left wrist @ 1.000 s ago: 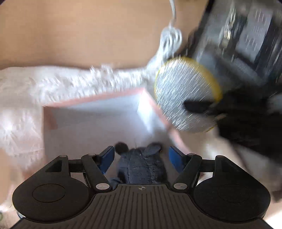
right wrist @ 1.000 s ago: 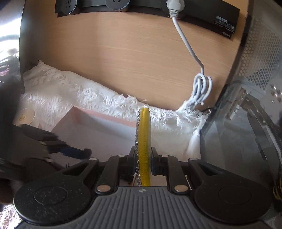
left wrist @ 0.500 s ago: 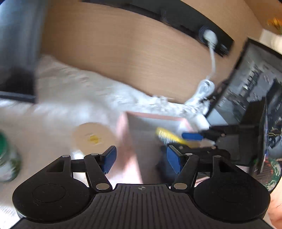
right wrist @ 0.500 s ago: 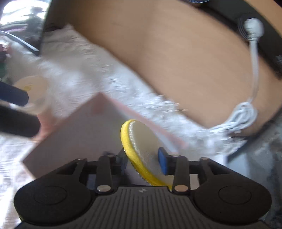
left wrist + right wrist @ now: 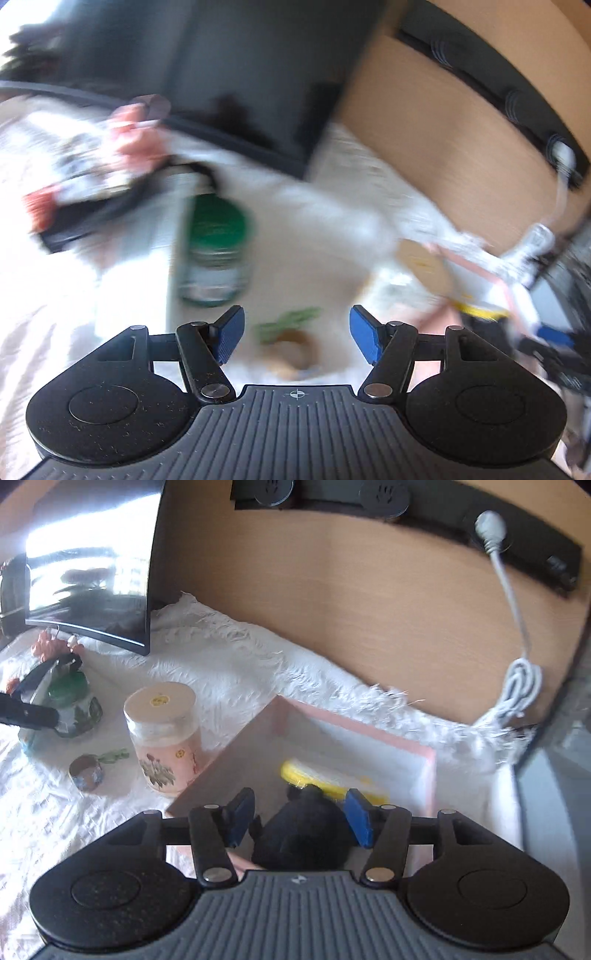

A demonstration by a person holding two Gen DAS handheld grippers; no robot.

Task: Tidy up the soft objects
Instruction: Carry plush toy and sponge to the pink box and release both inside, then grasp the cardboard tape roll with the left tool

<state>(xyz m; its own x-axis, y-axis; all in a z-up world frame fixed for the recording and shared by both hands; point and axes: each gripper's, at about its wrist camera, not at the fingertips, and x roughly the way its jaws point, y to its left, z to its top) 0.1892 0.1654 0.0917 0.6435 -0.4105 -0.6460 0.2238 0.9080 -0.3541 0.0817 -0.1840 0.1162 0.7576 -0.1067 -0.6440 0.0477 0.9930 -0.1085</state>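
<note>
My right gripper (image 5: 299, 821) and left gripper (image 5: 295, 334) hang spread and empty over the white cloth (image 5: 236, 672), box (image 5: 430, 771) against the wooden wall (image 5: 332, 590).

Plush toy (image 5: 306, 834) and sponge (image 5: 328, 779) in box (image 5: 428, 775), jar (image 5: 162, 738) left.

Two jars (image 5: 162, 734) (image 5: 72, 705), one pink box (image 5: 354, 734), one dark plush toy (image 5: 306, 830), one yellow pad (image 5: 325, 779)
</note>
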